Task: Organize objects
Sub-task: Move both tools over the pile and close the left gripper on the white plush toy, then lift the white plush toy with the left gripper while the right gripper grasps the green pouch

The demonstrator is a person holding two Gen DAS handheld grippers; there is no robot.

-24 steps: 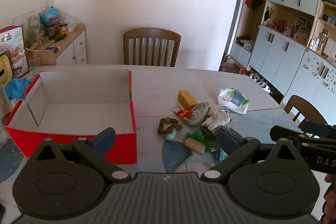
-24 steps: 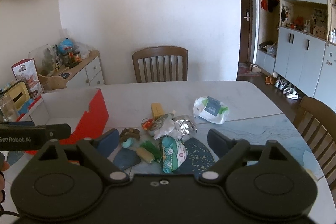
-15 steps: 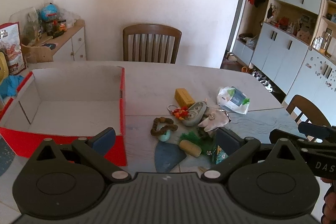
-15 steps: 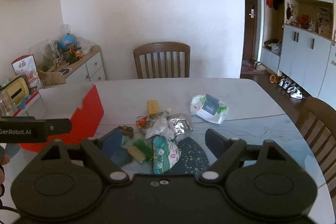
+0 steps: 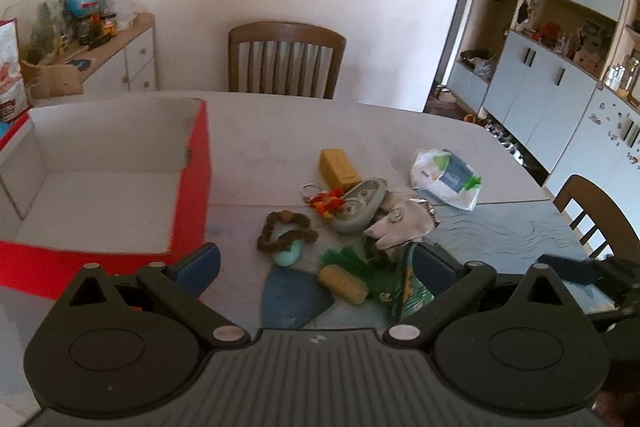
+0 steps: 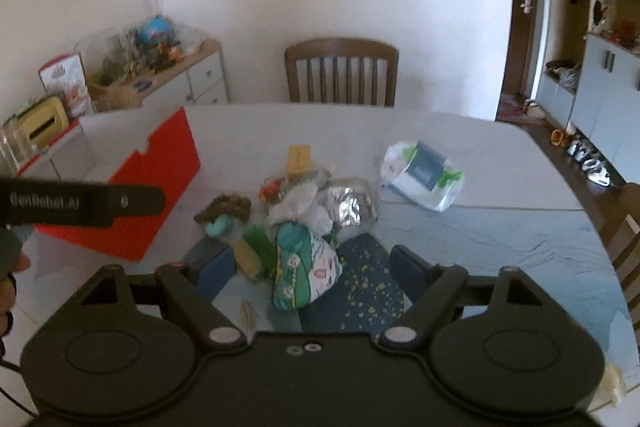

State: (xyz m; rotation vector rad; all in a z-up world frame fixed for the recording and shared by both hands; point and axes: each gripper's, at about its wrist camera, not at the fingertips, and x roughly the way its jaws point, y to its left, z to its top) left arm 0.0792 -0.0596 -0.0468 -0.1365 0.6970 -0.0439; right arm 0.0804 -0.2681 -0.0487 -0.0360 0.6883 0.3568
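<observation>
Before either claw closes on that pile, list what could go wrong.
1. The patterned green pouch between the right claw fingers touches the white wrapper and foil; a grab may drag them along.
2. The left claw straddles several small items, so it may pinch two.
3. Both claws crowd one heap beside the red box and could collide.

Red box (image 5: 188, 187): left side cut by frame edge. Green patterned pouch (image 5: 414, 297): mostly hidden behind left gripper finger (image 5: 436, 267). Keychain (image 6: 272, 187): blurred, form unclear. Far cabinet clutter (image 6: 152, 43): too small.
</observation>
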